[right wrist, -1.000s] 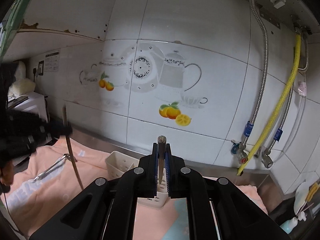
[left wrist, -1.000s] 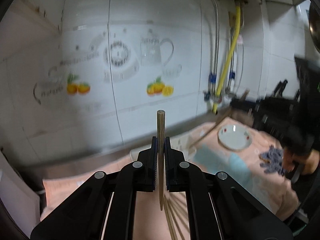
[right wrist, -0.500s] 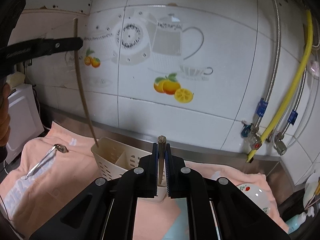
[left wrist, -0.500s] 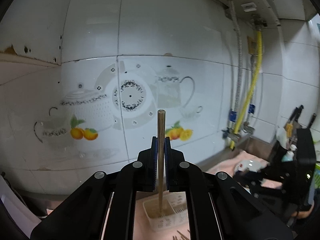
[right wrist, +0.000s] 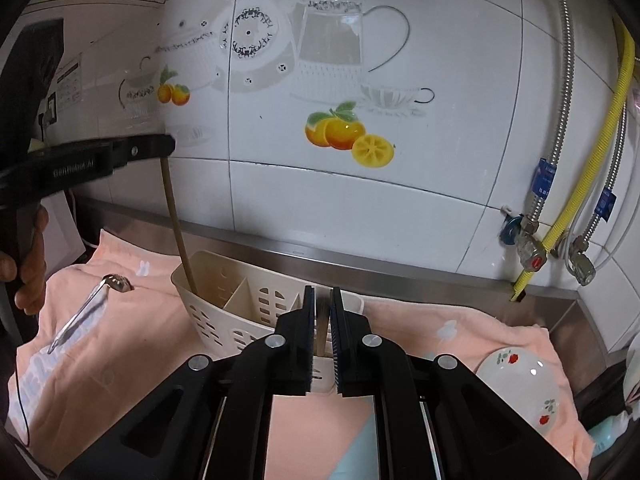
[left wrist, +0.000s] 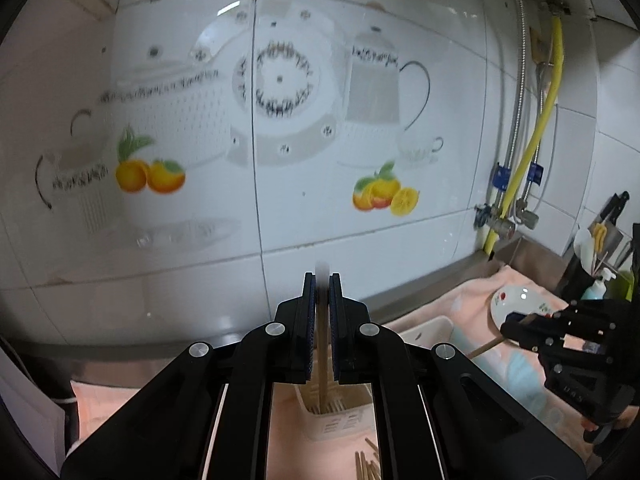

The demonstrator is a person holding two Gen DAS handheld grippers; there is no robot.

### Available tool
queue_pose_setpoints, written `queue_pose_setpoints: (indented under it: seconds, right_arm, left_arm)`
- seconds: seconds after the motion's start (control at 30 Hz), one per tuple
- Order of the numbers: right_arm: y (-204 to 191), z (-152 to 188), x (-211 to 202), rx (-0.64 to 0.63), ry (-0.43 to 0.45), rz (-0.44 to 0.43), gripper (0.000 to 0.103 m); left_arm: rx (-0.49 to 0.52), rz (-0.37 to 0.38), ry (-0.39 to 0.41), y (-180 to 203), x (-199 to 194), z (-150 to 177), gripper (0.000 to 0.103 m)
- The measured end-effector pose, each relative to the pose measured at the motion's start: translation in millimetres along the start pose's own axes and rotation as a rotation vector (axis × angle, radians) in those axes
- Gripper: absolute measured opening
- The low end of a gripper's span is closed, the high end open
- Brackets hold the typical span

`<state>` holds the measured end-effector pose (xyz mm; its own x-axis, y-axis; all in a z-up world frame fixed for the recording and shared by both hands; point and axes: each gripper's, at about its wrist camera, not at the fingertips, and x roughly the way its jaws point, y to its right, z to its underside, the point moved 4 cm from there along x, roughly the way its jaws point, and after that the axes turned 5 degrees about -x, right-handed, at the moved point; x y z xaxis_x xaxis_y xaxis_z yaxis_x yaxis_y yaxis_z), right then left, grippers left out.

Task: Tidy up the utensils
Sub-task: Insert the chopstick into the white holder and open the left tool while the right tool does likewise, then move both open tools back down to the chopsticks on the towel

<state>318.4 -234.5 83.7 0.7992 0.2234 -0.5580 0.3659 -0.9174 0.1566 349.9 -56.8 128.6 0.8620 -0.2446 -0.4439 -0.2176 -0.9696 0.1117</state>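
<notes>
My left gripper (left wrist: pixel 321 280) is shut on a wooden chopstick (left wrist: pixel 322 376) held upright, its lower end inside the left compartment of the white slotted utensil caddy (left wrist: pixel 336 420). In the right wrist view the same chopstick (right wrist: pixel 176 224) hangs from the left gripper (right wrist: pixel 160 146) into the caddy (right wrist: pixel 224 304). My right gripper (right wrist: pixel 321 294) is shut on another wooden chopstick (right wrist: pixel 321 328), just in front of the caddy. The right gripper (left wrist: pixel 516 330) also shows in the left wrist view with its chopstick (left wrist: pixel 486 347).
A metal spoon (right wrist: pixel 86 310) lies on the peach cloth (right wrist: pixel 120 352) left of the caddy. Loose chopsticks (left wrist: pixel 370 466) lie in front of it. A small white plate (right wrist: pixel 520 384) sits right. Tiled wall and steel ledge (right wrist: pixel 360 256) stand behind; yellow hose (right wrist: pixel 592 140) right.
My left gripper swung to the caddy and lowered its chopstick into the left compartment. The right gripper came closer to the caddy, still holding its chopstick.
</notes>
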Motion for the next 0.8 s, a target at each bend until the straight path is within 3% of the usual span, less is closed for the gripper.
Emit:
queue_pose_setpoints:
  seconds: [0.1, 0.17, 0.33, 0.43, 0.8]
  right_arm:
    - [-0.8, -0.4, -2.6, -0.002, 0.005, 0.005, 0.012]
    - [-1.2, -1.5, -7.5, -0.003, 0.016, 0.008, 0.023]
    - [-4.0, -3.1, -28.7, -0.013, 0.056, 0.02, 0.035]
    - [-9.8, 3.0, -47.2, -0.01, 0.083, 0.008, 0.046]
    - [-48.8, 64.7, -79.7, -0.007, 0.052, -0.063, 0.056]
  left_arm:
    - [-0.003, -0.007, -0.009, -1.9, -0.4, 3.5, 0.007]
    - [0.005, -0.008, -0.013, -0.9, -3.2, 6.2, 0.008]
    - [0.011, -0.028, -0.003, -3.4, -23.2, 13.7, 0.032]
    - [0.02, -0.026, 0.001, -3.6, -39.5, 23.2, 0.034]
    - [0.019, -0.033, -0.063, -7.4, -88.8, 94.4, 0.047]
